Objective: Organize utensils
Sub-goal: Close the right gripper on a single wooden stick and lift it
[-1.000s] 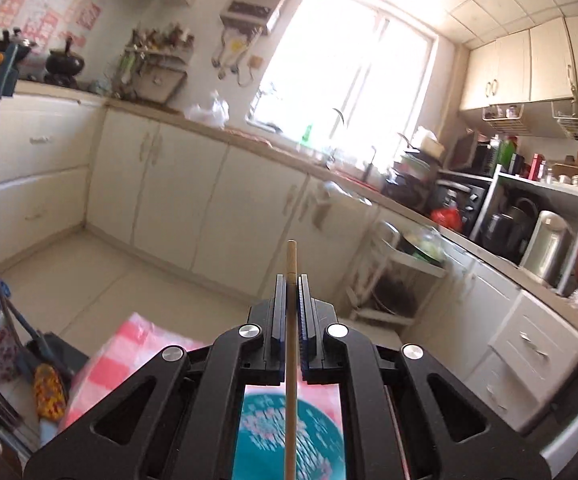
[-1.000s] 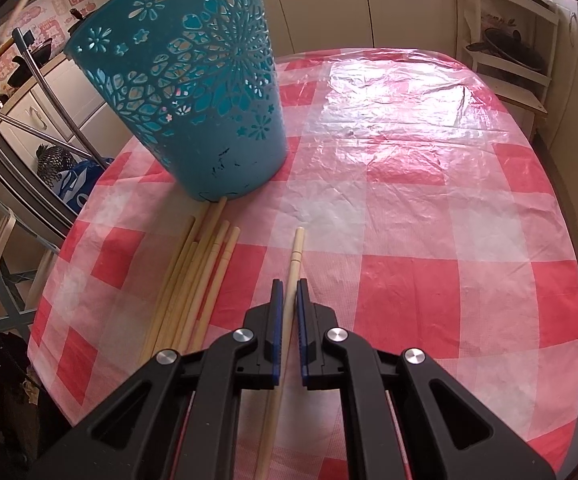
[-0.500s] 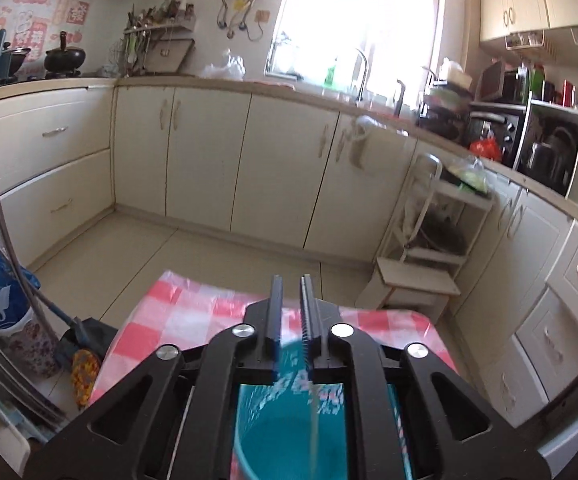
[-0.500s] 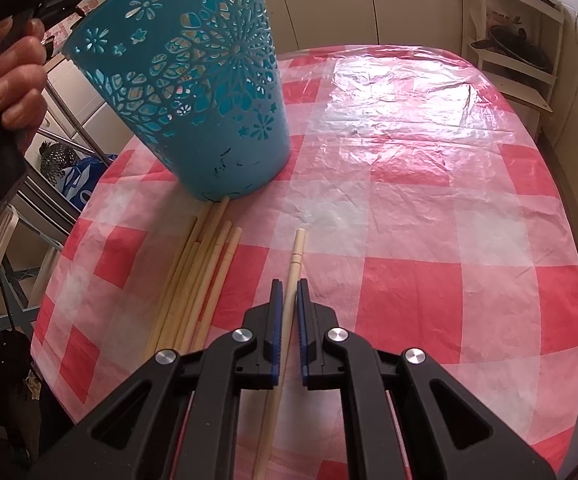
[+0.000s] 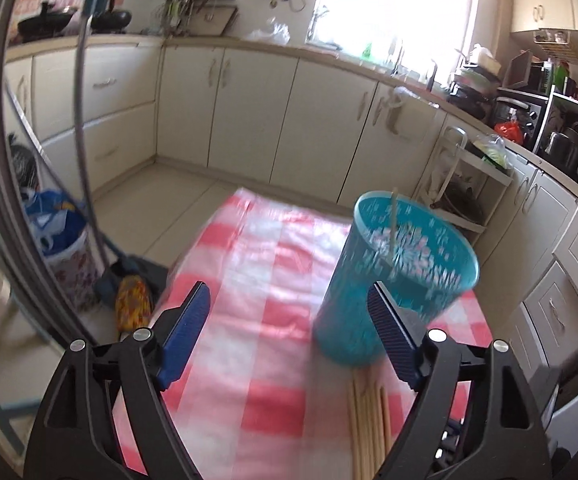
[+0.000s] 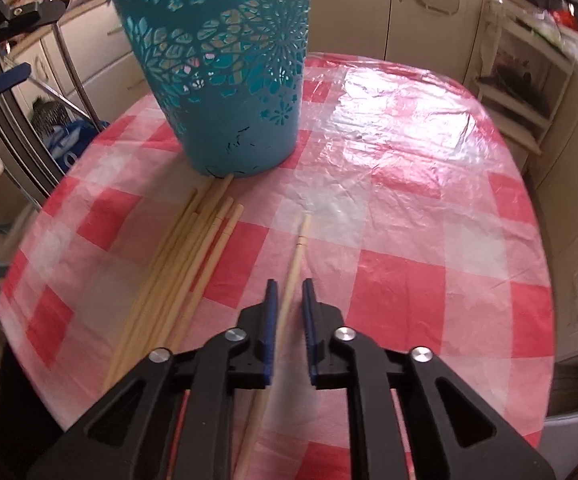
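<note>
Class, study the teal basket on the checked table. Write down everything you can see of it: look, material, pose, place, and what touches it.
The teal basket looks like plastic, round and tapering toward its base, its upper wall cut with flower-shaped openings and its lower band solid and scuffed. It stands upright on the red-and-white checked tablecloth. One pale chopstick stands inside it, leaning on the far rim. A bundle of chopsticks lies on the cloth with its tips at the base. Neither gripper touches it.

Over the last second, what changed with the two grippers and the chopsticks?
The left gripper let go of its chopstick, now in the teal basket, and opened wide. The right gripper parted slightly around the lone chopstick. The chopstick pile stayed.
</note>
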Available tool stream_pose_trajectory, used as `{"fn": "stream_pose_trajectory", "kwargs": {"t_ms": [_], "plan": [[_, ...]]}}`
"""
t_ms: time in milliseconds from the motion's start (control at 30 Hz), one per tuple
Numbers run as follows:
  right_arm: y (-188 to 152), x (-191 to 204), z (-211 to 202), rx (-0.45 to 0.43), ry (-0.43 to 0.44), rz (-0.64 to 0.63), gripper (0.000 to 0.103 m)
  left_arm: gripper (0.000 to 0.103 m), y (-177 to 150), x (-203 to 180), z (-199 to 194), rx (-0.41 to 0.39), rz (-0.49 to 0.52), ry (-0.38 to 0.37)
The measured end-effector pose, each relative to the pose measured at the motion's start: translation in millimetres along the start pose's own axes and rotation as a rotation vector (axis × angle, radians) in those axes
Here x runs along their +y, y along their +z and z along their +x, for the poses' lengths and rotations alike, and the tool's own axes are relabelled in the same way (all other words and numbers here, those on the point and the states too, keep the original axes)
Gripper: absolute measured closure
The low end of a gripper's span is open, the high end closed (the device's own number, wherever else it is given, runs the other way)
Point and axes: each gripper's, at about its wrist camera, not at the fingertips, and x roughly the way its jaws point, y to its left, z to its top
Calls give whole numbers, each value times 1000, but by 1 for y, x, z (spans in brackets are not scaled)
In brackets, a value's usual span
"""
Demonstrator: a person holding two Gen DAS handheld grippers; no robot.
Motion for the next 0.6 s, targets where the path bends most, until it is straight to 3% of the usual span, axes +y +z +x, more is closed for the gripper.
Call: {"fn": "stream_pose_trajectory", "kwargs": {"t_ms": [100,200,400,500,600], "plan": [[-2,-3,-3,17,25,35,97,26,-24,13,-8,45,-5,-2],[-8,-19,-21,-10,152,158,97,26,-45,27,-19,69,-11,-2],[20,-48,-93,-241,430,353,97,26,-67,48,-23,135,-46,-10],[65,-44,-124,-387,482,356,97,26,-71,51,-23,148,-62,-22],[116,-37,-139,-519,476,350,97,26,-74,48,-25,149,-55,-36]]}}
